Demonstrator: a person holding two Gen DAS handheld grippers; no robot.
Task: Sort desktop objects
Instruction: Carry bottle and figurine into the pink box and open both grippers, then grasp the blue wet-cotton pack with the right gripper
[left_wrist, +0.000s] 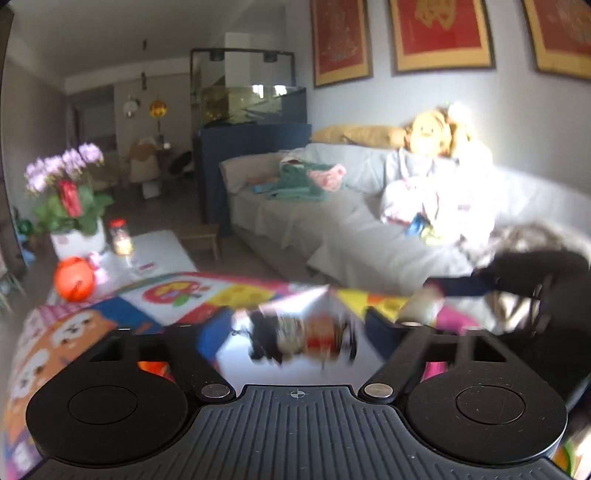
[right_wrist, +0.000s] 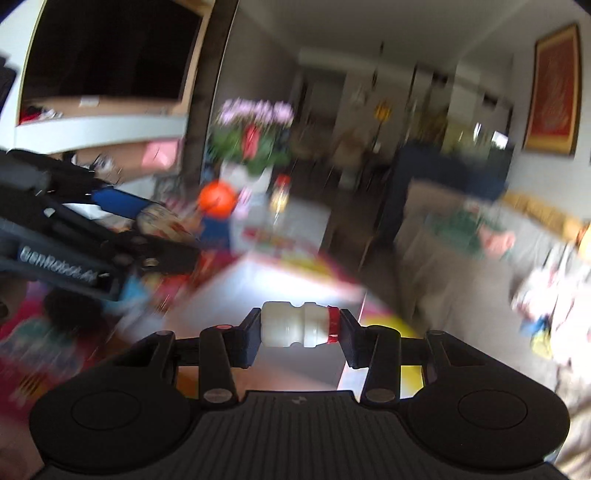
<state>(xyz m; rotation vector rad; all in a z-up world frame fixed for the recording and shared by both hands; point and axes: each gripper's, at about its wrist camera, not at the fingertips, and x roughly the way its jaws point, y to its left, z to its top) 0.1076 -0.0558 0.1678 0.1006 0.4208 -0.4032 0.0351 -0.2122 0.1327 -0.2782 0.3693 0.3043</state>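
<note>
My right gripper (right_wrist: 300, 334) is shut on a small white bottle (right_wrist: 291, 325) with a red band at its cap. The bottle lies crosswise between the two pads, lifted off the surface. The same bottle (left_wrist: 421, 304) appears at the right of the left wrist view. My left gripper (left_wrist: 299, 328) stands wide open above the colourful mat (left_wrist: 229, 291). A small blurred thing (left_wrist: 303, 339) with black, tan and red parts shows between its fingers, with a gap on each side. From the right wrist, the left gripper (right_wrist: 155, 229) has a round cream thing (right_wrist: 159, 218) at its tips.
An orange ball-shaped thing (left_wrist: 74, 278), a red-lidded jar (left_wrist: 120, 236) and a white pot of purple flowers (left_wrist: 74, 206) stand at the far left of the low table (left_wrist: 162, 247). A grey sofa (left_wrist: 332, 221) strewn with clothes and a soft toy runs behind.
</note>
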